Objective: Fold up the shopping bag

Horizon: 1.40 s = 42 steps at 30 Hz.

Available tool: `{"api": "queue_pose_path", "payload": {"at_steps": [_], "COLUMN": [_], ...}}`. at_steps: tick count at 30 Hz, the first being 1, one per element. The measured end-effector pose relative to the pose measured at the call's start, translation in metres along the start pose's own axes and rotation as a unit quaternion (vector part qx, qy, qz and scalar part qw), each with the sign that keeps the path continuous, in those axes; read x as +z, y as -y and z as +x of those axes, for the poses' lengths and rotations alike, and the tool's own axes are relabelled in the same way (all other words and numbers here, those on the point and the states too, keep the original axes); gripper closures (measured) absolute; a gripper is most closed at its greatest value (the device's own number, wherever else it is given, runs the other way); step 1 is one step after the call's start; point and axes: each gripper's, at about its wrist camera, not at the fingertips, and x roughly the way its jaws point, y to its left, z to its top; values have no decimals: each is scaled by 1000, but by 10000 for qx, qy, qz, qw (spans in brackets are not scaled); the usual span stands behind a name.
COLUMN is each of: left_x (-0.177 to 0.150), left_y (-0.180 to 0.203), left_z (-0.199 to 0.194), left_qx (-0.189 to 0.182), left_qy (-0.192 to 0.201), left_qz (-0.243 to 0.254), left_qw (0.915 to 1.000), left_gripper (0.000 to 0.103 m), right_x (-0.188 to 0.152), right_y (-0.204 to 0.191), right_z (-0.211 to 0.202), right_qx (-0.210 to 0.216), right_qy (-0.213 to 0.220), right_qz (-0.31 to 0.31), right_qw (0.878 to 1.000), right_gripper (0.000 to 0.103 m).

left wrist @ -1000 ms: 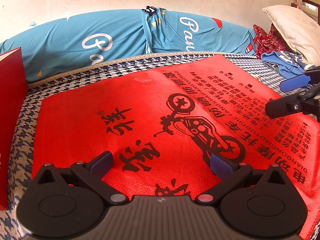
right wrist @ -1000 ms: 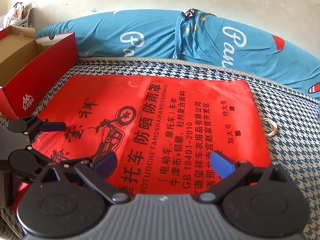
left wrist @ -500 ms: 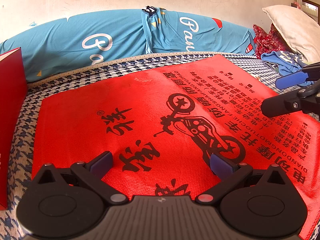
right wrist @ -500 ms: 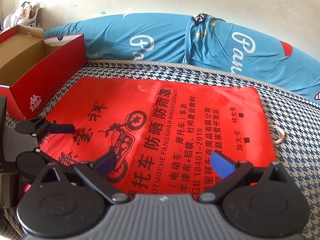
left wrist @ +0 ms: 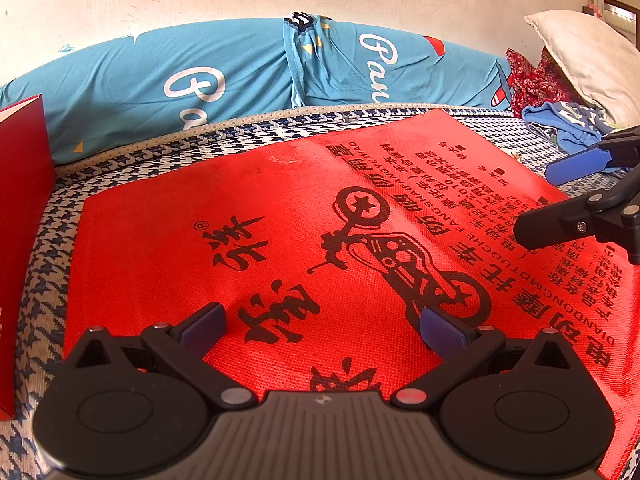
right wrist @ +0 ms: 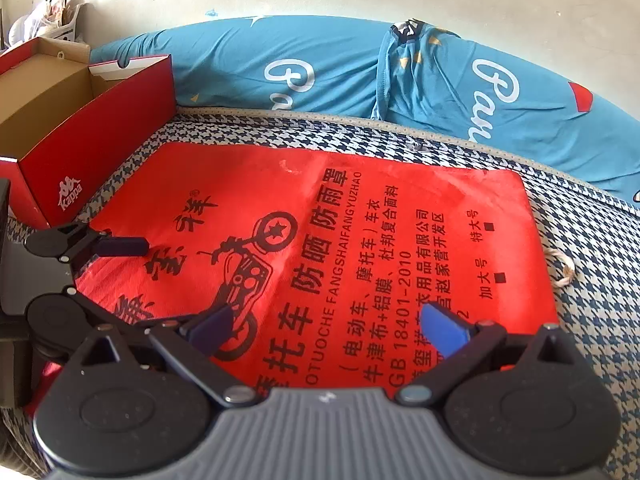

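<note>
A red shopping bag [left wrist: 280, 216] printed with a black motorcycle and Chinese text lies flat on the houndstooth mattress [left wrist: 168, 152]. The bag [right wrist: 360, 220] fills the middle of the right wrist view, with a cord loop [right wrist: 564, 272] at its right edge. My left gripper [left wrist: 322, 326] hovers open over the bag's near left part, nothing between its fingers. My right gripper [right wrist: 326, 326] is open too, above the bag's near edge, holding nothing. In the left wrist view the right gripper [left wrist: 548, 200] enters from the right. The left gripper [right wrist: 132, 280] shows at the left of the right wrist view.
An open red shoe box [right wrist: 92, 120] stands on the mattress left of the bag. A long blue bolster [left wrist: 240, 80] lies along the wall behind. A pale pillow [left wrist: 588, 60], red patterned cloth [left wrist: 536, 84] and blue clothes [left wrist: 560, 124] sit at the far right.
The right gripper has lifted and drawn back a little, so more of the shoe box and the wall shows. The left gripper and the bag have stayed put.
</note>
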Motion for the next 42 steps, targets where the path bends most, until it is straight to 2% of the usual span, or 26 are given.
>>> {"api": "queue_pose_path", "payload": {"at_steps": [42], "left_x": [0], "left_y": [0], "left_z": [0], "left_qx": [-2], "left_qy": [2], "left_qz": [1], "left_qw": [10000], "left_gripper": [0], "right_x": [0], "right_y": [-6], "right_z": [3], "right_qx": [39], "right_qy": [-57], "right_qz": [-141], "right_qw": [9999], "right_gripper": [2]}}
